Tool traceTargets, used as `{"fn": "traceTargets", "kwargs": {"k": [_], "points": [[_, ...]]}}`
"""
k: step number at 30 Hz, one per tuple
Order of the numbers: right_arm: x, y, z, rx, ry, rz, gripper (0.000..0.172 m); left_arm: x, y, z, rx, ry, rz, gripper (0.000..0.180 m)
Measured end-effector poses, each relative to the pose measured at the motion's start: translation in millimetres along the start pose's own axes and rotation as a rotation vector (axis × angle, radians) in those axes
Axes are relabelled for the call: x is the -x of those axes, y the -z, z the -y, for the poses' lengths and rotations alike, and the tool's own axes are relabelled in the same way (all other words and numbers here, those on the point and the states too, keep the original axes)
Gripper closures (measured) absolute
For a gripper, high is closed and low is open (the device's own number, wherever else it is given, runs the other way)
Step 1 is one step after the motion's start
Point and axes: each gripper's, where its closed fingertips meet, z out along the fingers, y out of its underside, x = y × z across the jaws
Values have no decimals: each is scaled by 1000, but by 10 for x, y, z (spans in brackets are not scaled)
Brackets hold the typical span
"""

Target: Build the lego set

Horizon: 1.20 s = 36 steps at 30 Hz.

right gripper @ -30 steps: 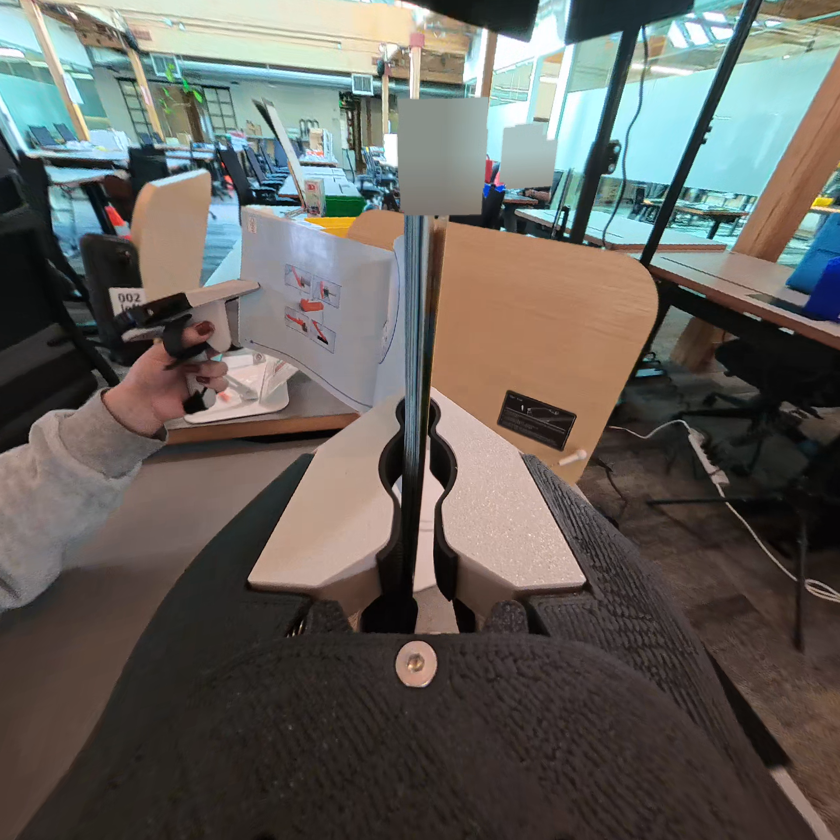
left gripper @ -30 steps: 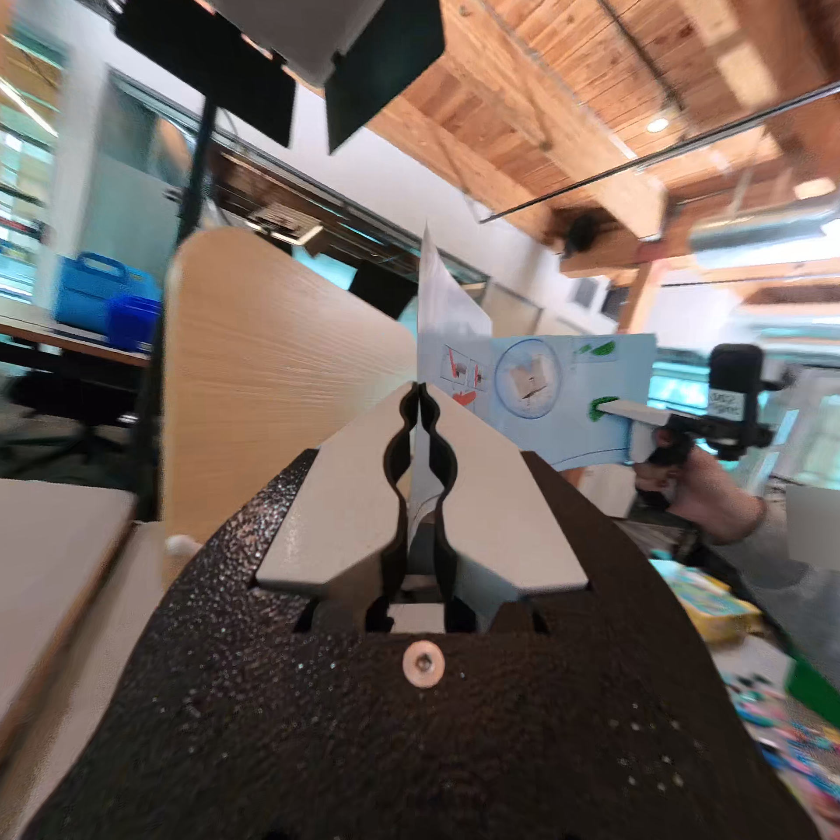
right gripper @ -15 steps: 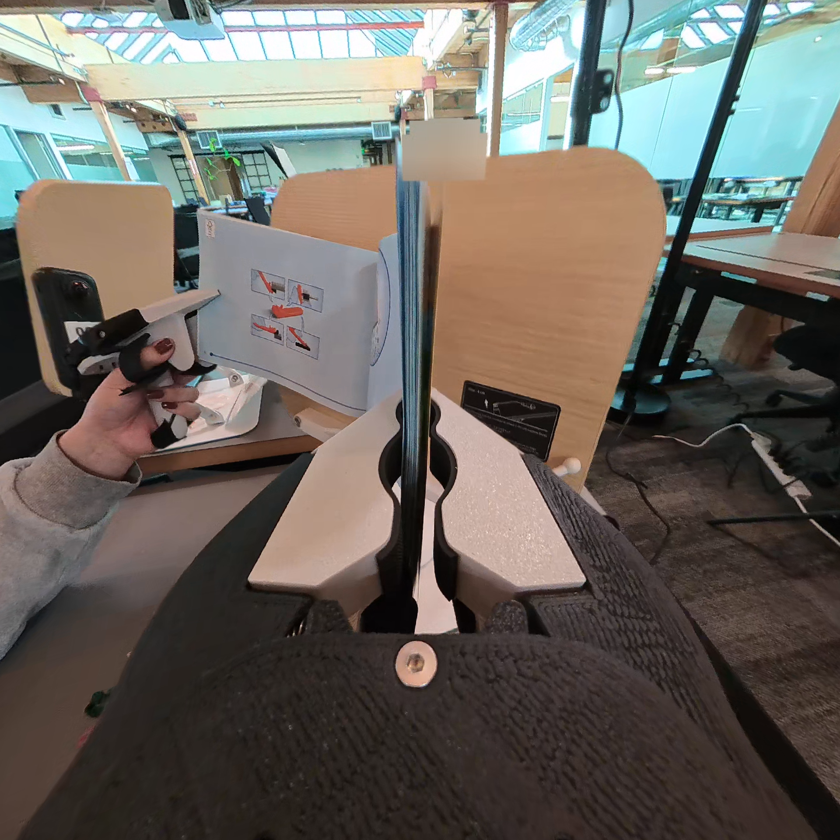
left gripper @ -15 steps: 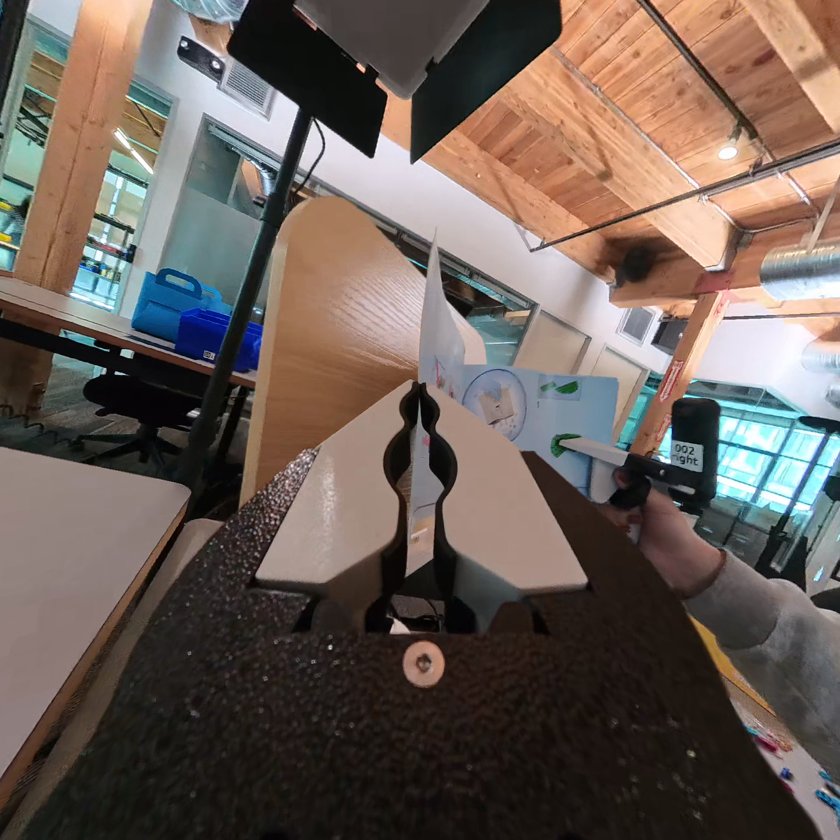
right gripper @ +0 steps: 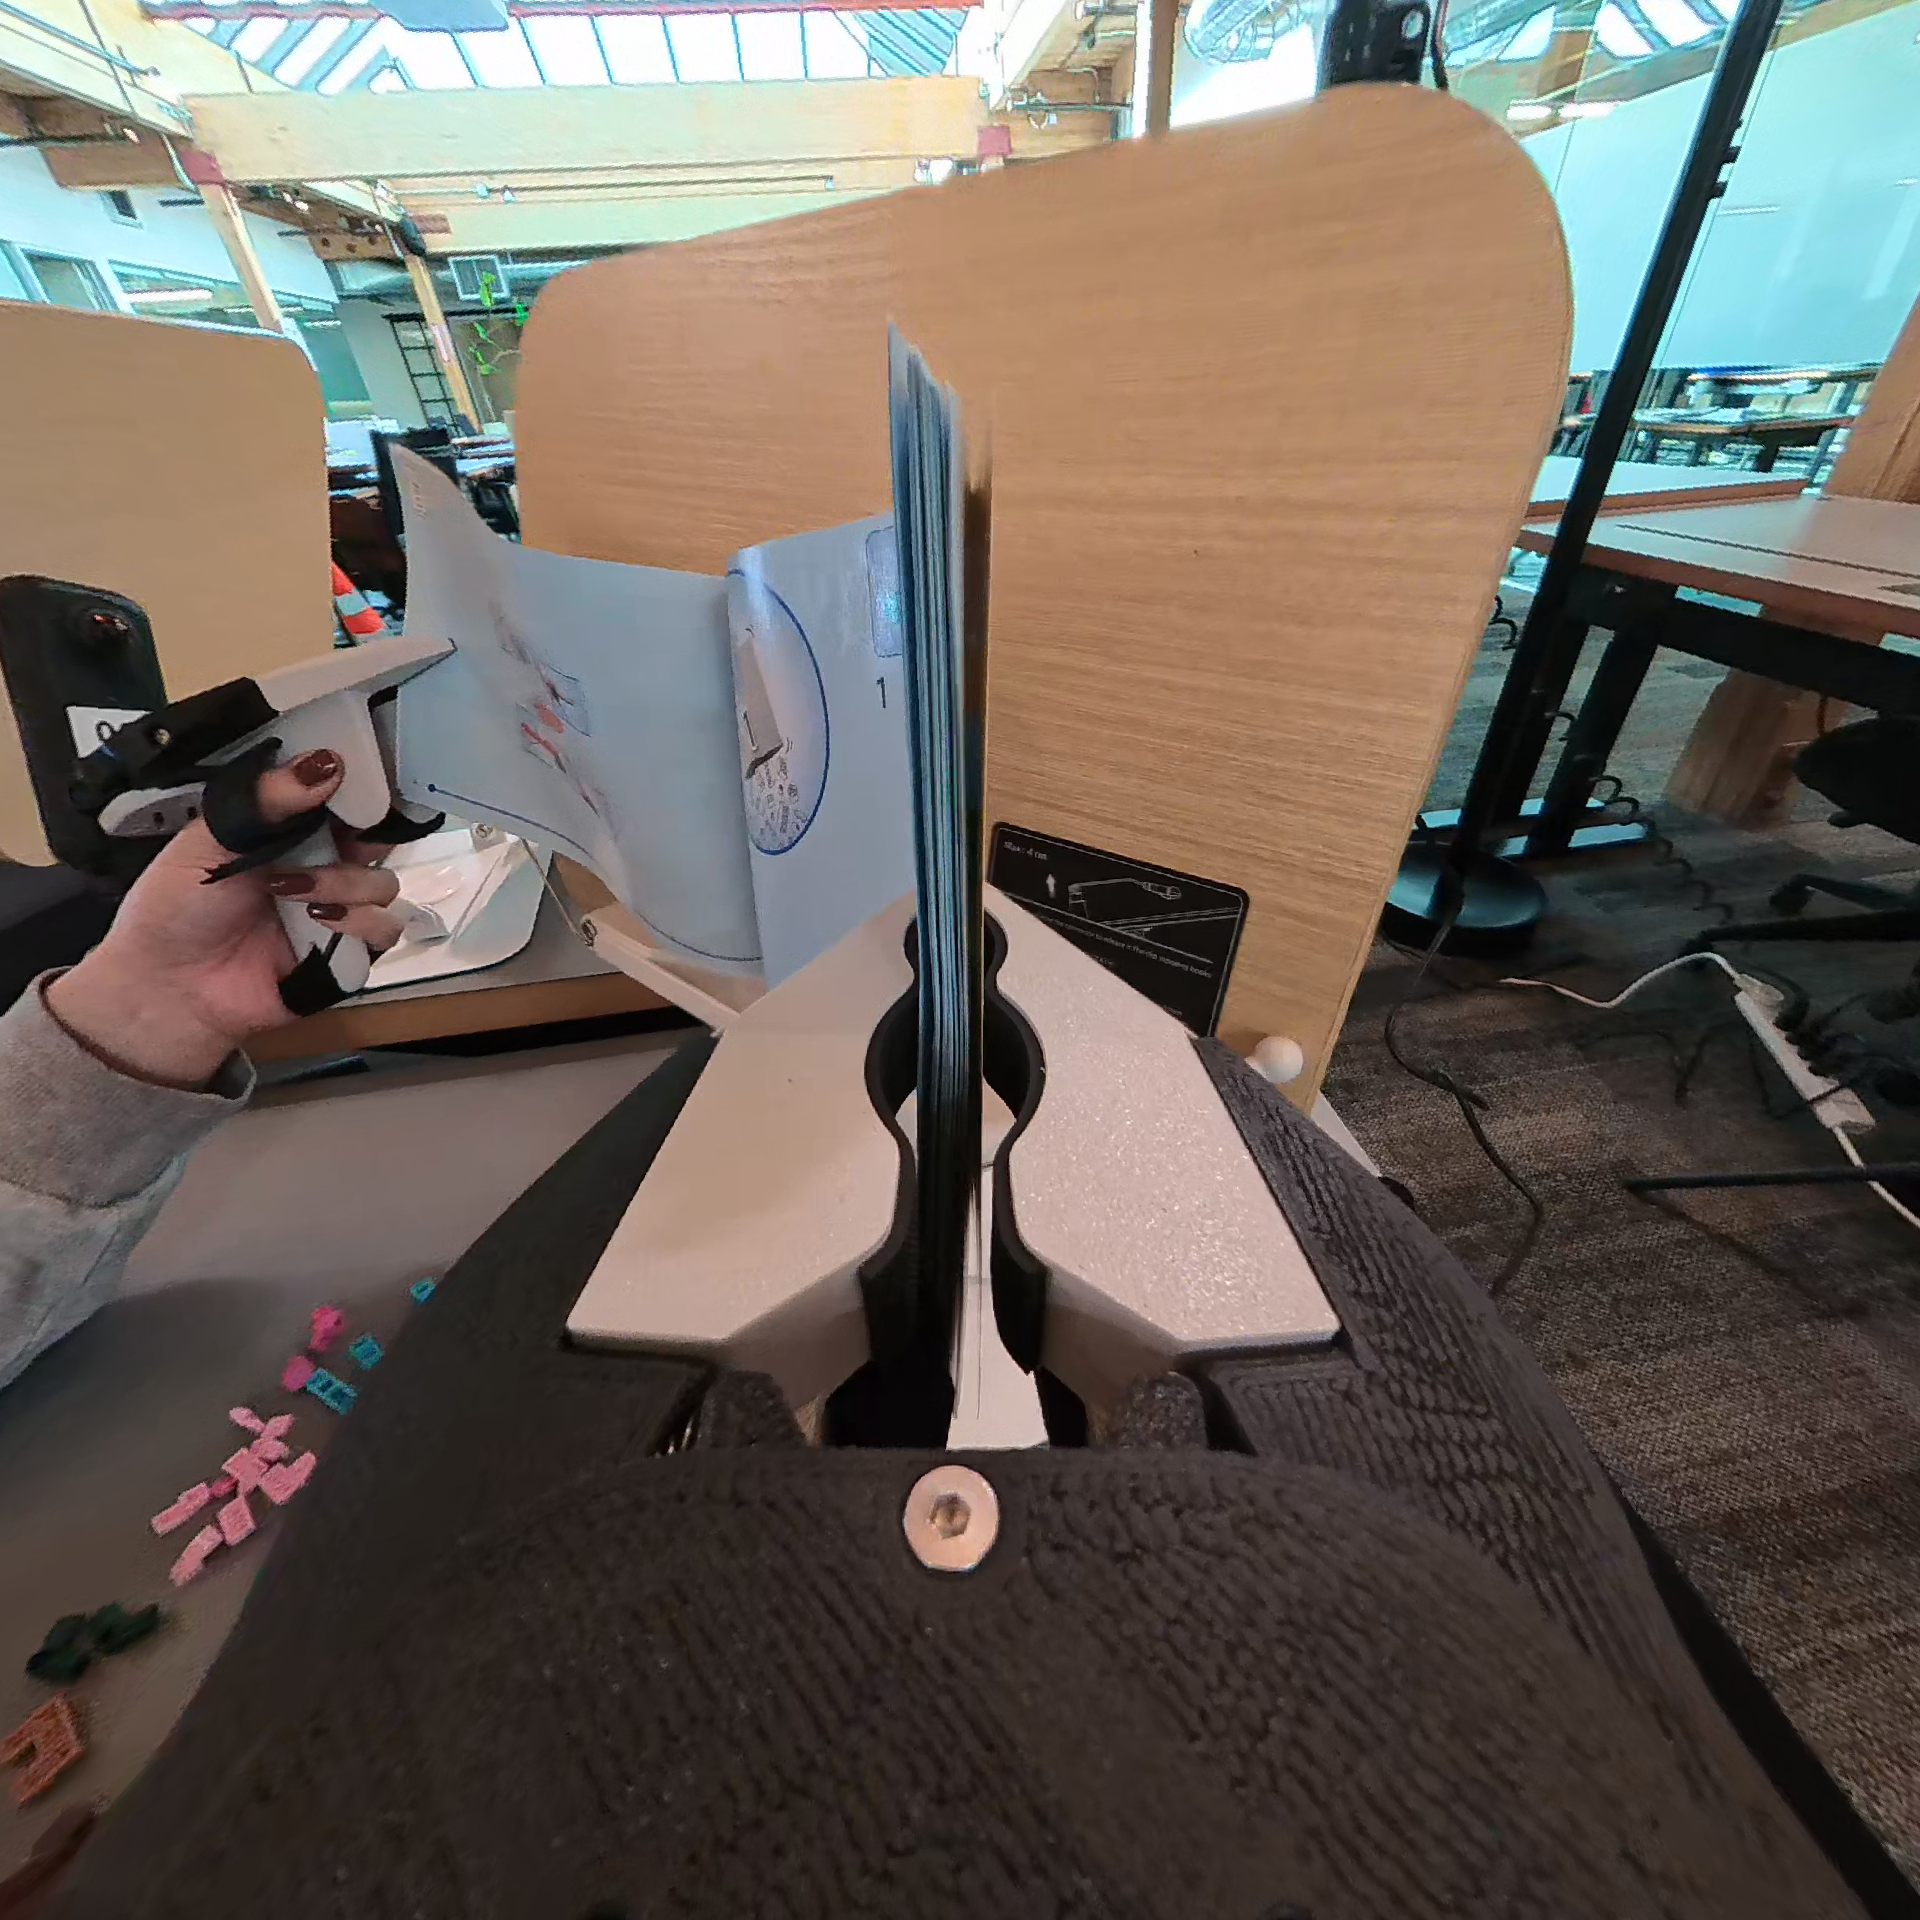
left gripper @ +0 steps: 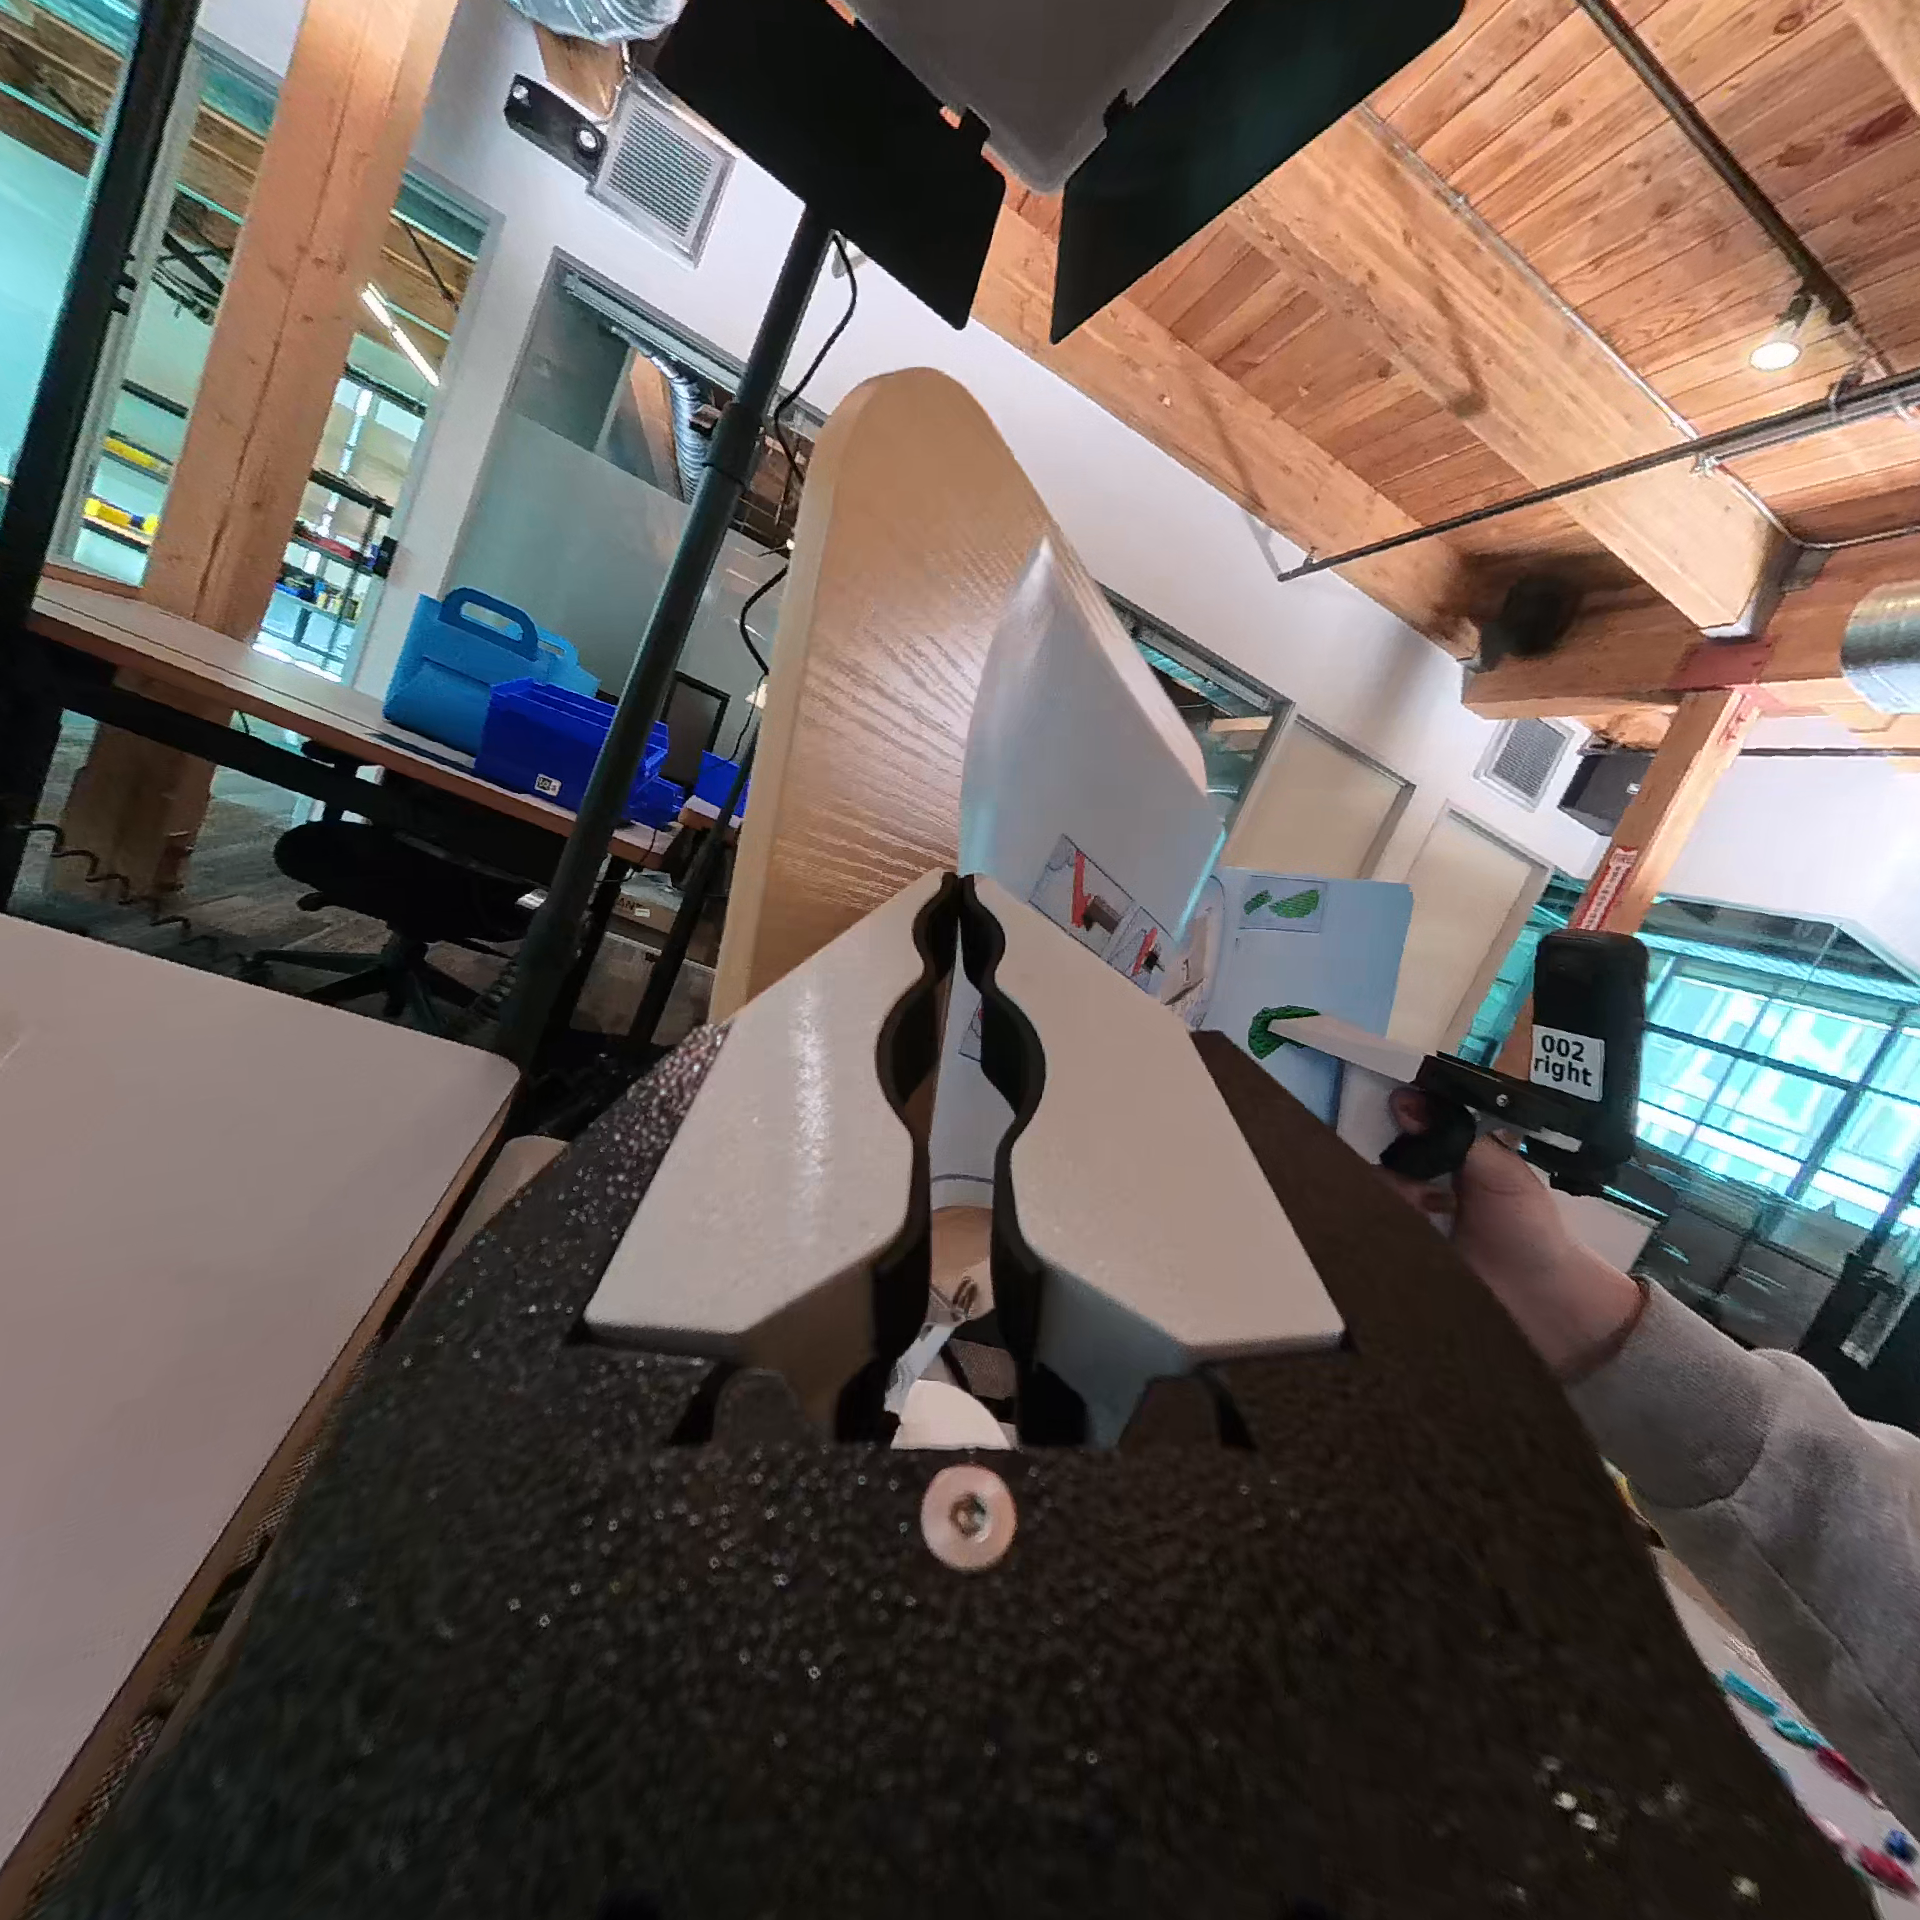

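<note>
You have one booklet (right gripper: pixel 940 727) in the air between two grippers, in front of the big wooden panel (right gripper: pixel 1247 520); a second, smaller panel (right gripper: pixel 135 499) stands to the left of the booklet in your right wrist view.

The booklet stands on edge, long axis upright, its page edges facing your right camera. Your right gripper (right gripper: pixel 948 925) is closed on the thick stack of pages, both pads pressed against it. Your left gripper (left gripper: pixel 958 883) is clamped on a single page (left gripper: pixel 1070 769), which runs from the stack in a curve out to the left, printed side toward the right camera.

Behind the booklet and left of the big panel, two blue bins (left gripper: pixel 540 727) sit on a far desk; what they hold cannot be seen. A white tray (right gripper: pixel 457 914) lies on the tabletop (right gripper: pixel 312 1174) below the curved page; whatever is in it is too unclear to name.

Small bricks (right gripper: pixel 249 1455) are scattered loose on the tabletop down-left of the booklet: roughly a dozen pink, about three teal, a dark green cluster and one orange piece, with some too blurred to count exactly.
</note>
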Motion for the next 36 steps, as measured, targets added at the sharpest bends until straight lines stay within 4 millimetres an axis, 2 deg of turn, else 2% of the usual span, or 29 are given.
{"fn": "traceTargets", "kwargs": {"k": [15, 36], "points": [[-229, -112, -162, 7, -64, -45, 172, 116, 60, -32, -4, 77, 114, 180], [-225, -112, -218, 58, -63, -67, 171, 243, 164, 7, -61, 93, 198, 180]]}}
